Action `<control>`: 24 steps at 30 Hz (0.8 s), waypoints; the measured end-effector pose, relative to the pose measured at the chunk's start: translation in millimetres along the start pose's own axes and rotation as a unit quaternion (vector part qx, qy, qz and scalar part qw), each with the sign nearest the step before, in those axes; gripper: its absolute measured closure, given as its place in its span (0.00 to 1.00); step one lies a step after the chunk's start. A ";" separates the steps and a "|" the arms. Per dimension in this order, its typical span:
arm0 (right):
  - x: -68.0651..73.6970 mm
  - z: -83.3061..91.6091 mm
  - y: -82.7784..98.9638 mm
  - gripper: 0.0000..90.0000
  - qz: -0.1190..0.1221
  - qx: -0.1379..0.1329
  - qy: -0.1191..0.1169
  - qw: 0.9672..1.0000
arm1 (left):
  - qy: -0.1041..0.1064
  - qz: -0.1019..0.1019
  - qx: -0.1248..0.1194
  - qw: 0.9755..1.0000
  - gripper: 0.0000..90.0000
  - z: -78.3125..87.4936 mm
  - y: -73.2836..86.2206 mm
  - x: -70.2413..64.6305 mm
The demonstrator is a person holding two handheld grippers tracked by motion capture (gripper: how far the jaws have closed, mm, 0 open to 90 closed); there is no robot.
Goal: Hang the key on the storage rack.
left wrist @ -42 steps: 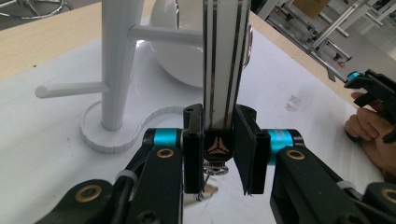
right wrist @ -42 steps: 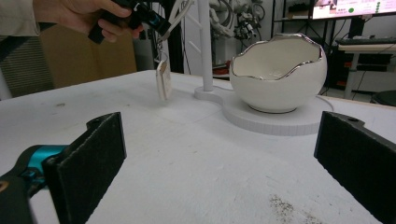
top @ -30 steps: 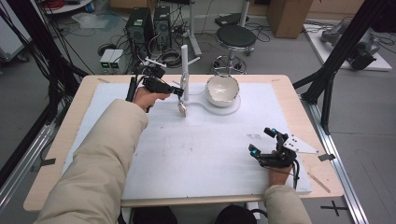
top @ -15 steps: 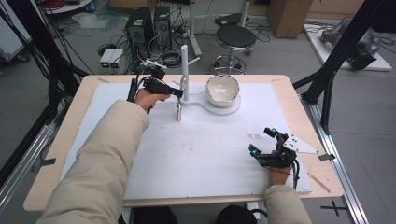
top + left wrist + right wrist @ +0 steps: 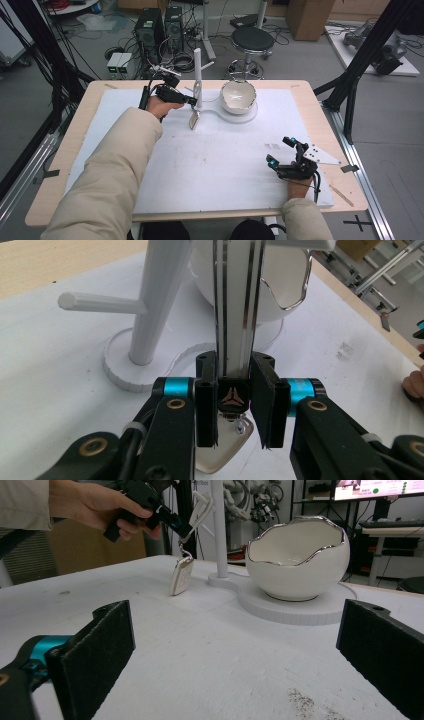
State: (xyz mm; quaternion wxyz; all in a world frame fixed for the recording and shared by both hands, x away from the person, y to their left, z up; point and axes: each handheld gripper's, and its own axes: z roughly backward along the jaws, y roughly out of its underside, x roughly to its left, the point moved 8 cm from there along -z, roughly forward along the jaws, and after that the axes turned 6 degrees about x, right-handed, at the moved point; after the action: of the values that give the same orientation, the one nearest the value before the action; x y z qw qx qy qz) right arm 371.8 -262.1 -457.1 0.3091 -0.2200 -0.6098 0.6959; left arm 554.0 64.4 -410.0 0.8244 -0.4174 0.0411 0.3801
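- My left gripper [image 5: 191, 101] pinched the strap [image 5: 235, 315], its tag [image 5: 194, 120] dangling just off the mat.
- The stand's peg [image 5: 100, 302] lay up-left, the strap's length running vertical.
- My right gripper [image 5: 284, 157] rested wide open, well apart.

stool [image 5: 255, 38]; computer towers [image 5: 161, 28]; cardboard box [image 5: 310, 17]; black frame post [image 5: 367, 55]

place: lab | signs: computer towers [image 5: 159, 31]; floor cables [image 5: 55, 65]; camera-rig frame [image 5: 372, 47]
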 end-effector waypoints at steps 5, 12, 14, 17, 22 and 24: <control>-0.1 0.0 0.1 0.01 0.000 0.001 -0.001 1.000 | -0.003 -0.047 -0.016 0.999 0.58 2.2 6.3 -1.1; 0.1 0.0 0.1 0.01 0.001 0.000 0.000 1.000 | 0.034 -0.058 -0.113 0.991 0.28 45.3 8.1 -19.7; 0.1 -0.5 -0.2 0.01 0.007 -0.001 0.000 1.000 | 0.045 -0.074 -0.138 0.987 0.19 59.6 13.6 -33.1; -0.2 -0.4 0.0 0.01 0.001 0.001 0.001 1.000 | 0.013 -0.115 -0.147 0.982 0.13 80.4 28.9 -49.6; 0.0 -0.9 0.2 0.01 0.002 0.003 0.001 1.000 | -0.030 -0.155 -0.176 0.972 0.07 113.7 58.3 -61.5; 0.1 -0.9 0.2 0.01 0.003 0.004 0.001 1.000 | -0.035 -0.158 -0.178 0.971 0.06 117.5 63.4 -61.3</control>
State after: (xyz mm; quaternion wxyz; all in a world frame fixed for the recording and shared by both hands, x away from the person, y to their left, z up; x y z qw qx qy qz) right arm 372.3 -261.4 -457.4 0.3084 -0.2208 -0.6066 0.6987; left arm 439.4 135.6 -351.9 0.7873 -0.5451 -0.1221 0.2608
